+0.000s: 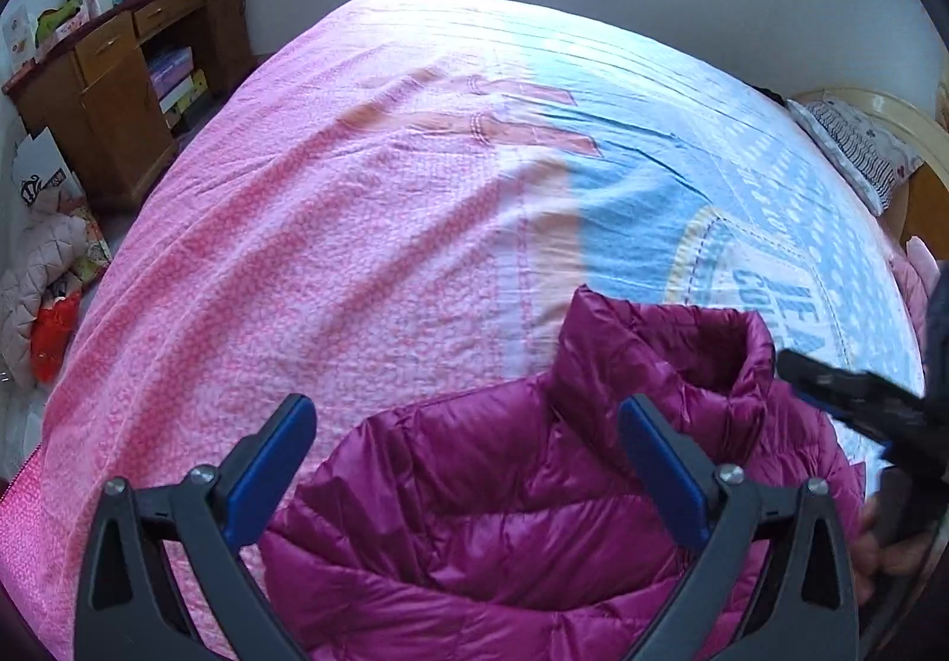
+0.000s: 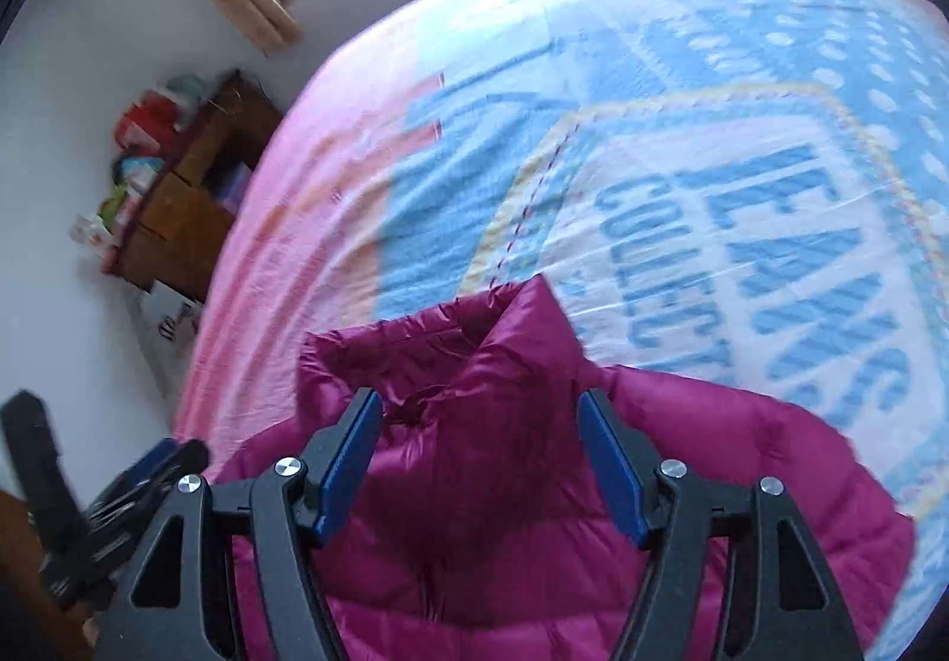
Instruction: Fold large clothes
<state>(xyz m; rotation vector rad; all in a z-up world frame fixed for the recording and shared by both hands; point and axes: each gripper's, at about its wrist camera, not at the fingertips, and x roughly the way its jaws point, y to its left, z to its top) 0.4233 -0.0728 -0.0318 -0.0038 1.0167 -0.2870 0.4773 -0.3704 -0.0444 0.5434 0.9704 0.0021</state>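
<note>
left wrist view: a magenta puffer jacket [image 1: 534,483] lies on the pink and blue bedspread [image 1: 356,245], collar up; the left gripper [image 1: 468,453] hovers over it, jaws spread wide, holding nothing. right wrist view: the right gripper [image 2: 480,453] hangs above the jacket's collar [image 2: 474,340], jaws apart and empty.

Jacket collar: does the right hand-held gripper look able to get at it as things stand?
Probably yes. The right hand-held gripper is open just before the magenta jacket's collar, and nothing lies between them.
</note>
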